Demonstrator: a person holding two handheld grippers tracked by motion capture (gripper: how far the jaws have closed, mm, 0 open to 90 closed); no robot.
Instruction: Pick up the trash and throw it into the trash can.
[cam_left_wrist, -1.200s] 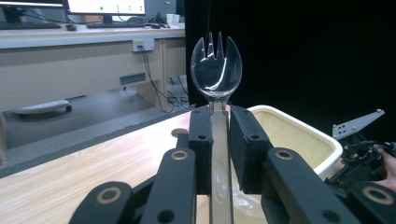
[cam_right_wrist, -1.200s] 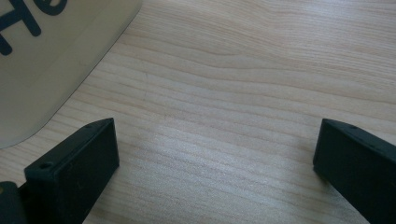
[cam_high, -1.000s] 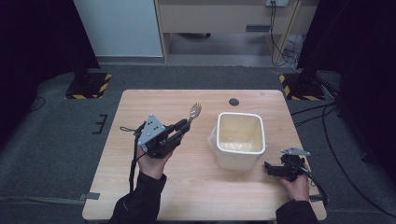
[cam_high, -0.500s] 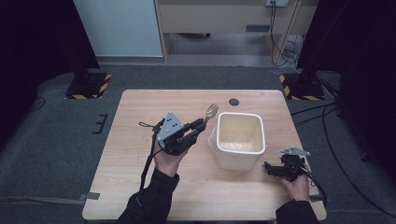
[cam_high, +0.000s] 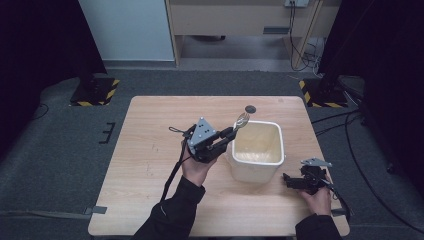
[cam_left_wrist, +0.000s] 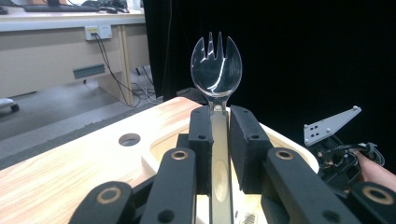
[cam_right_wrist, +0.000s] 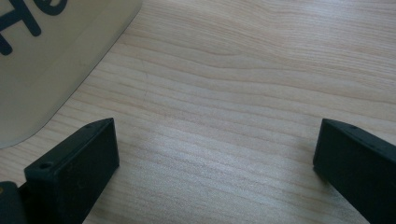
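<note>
While clamped, spork (cam_left_wrist: 216, 70) over tub (cam_high: 257, 150).

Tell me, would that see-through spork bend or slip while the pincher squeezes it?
The spork looks like thin clear plastic, so it's probably very light and a bit bendy. Its handle sits pinched between the left gripper and its black pads, standing straight, so it seems held firmly. Its shiny surface could still slide if bumped against the tub.
</note>
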